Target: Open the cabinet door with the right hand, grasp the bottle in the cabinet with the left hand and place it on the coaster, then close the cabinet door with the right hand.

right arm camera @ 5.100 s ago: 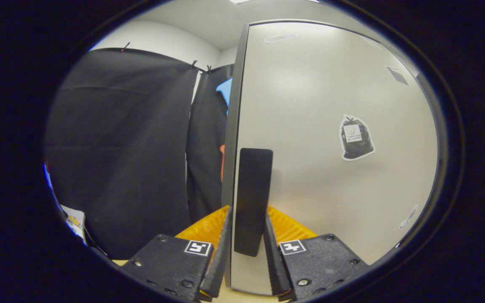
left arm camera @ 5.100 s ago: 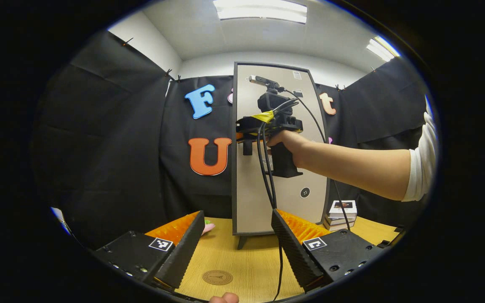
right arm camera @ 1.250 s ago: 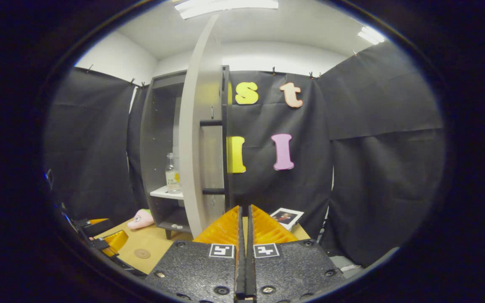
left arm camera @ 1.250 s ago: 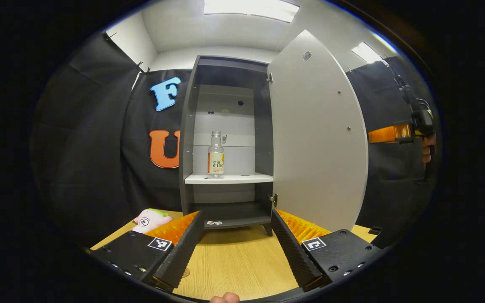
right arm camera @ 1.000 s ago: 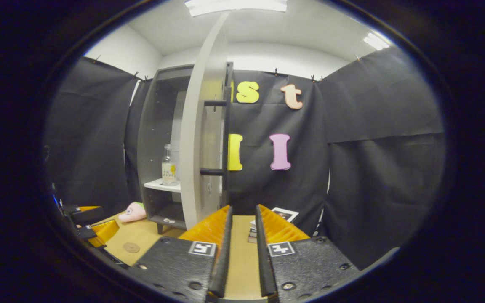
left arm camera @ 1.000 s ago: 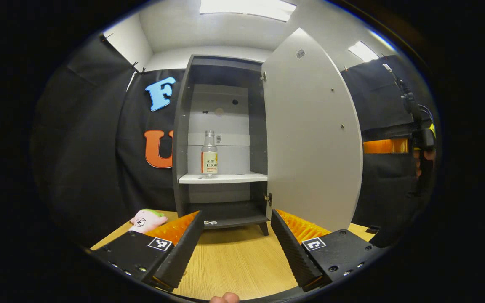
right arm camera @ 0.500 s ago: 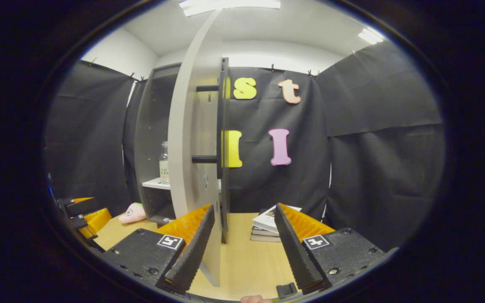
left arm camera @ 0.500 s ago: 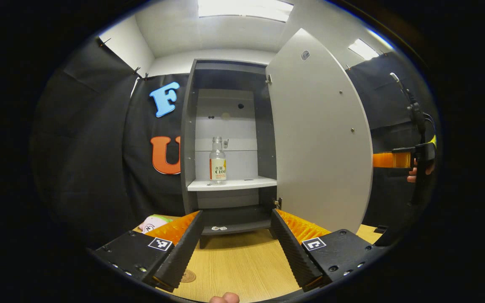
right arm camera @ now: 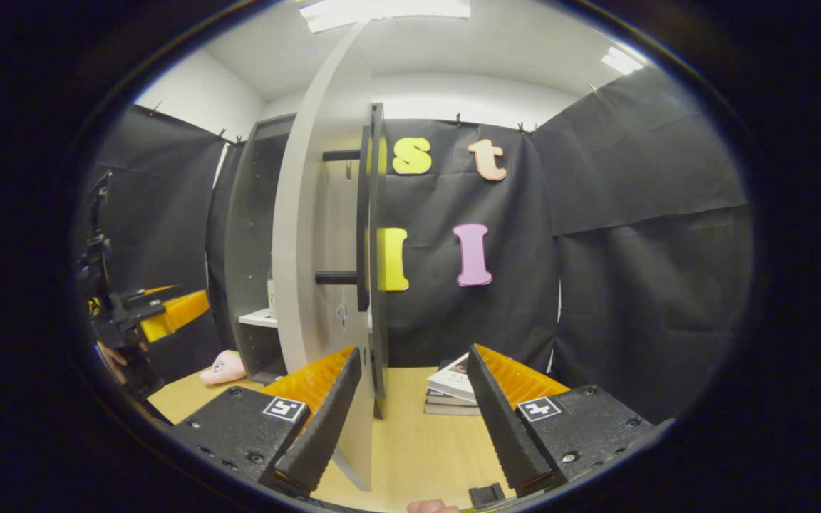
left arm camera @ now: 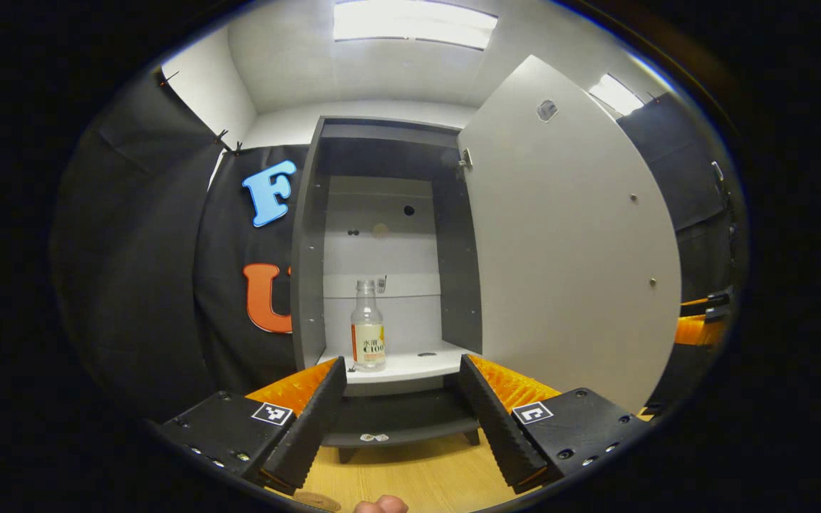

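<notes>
Your left gripper (left arm camera: pixel 400 399) was spread wide and empty, lined up on the small clear plastic bottle with the pale label (left arm camera: pixel 368 345) standing upright on the white shelf (left arm camera: pixel 417 366) of the open grey cabinet (left arm camera: pixel 308 285). It looked light, rigid but slick and easily tipped, so you were best placed to pinch it across the labelled middle. Your right gripper (right arm camera: pixel 410 406) hung open beside the swung-out cabinet door (right arm camera: pixel 311 235), gripping nothing.

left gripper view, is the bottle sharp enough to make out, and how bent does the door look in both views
Left gripper view: the bottle on the white shelf is in focus and evenly lit by the ceiling light; the open door bulges, its edges curved by the fisheye. Right gripper view: the door shows edge-on and bows into an arc.
</notes>
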`<state>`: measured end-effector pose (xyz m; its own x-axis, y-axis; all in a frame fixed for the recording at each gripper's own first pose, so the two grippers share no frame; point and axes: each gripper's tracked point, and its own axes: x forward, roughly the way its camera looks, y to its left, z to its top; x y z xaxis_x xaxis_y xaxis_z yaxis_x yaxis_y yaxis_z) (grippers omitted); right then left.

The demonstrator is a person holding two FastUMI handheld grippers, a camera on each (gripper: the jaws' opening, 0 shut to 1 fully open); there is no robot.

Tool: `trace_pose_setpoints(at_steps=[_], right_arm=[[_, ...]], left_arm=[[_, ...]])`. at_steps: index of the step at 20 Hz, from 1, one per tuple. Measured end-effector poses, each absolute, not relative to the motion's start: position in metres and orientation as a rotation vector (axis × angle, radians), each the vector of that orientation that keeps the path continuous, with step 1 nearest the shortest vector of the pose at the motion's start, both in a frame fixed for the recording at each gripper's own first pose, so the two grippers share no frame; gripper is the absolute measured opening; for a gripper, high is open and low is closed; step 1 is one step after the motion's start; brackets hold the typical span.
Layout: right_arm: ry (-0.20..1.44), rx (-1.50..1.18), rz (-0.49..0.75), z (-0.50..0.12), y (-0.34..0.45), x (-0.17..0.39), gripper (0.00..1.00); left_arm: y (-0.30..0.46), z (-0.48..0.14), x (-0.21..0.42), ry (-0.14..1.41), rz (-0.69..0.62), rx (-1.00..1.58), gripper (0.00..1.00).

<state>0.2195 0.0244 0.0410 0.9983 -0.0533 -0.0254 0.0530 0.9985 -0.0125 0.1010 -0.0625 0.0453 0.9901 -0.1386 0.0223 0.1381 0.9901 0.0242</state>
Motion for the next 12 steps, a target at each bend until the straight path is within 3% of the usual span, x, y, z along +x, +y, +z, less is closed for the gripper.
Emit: trace_pose_setpoints(at_steps=[12], right_arm=[[0.038,0.027,-0.02,0.038,0.022,0.227,0.93]], left_arm=[[-0.038,0.063,0.27,-0.005,-0.091,0.013,0.96]])
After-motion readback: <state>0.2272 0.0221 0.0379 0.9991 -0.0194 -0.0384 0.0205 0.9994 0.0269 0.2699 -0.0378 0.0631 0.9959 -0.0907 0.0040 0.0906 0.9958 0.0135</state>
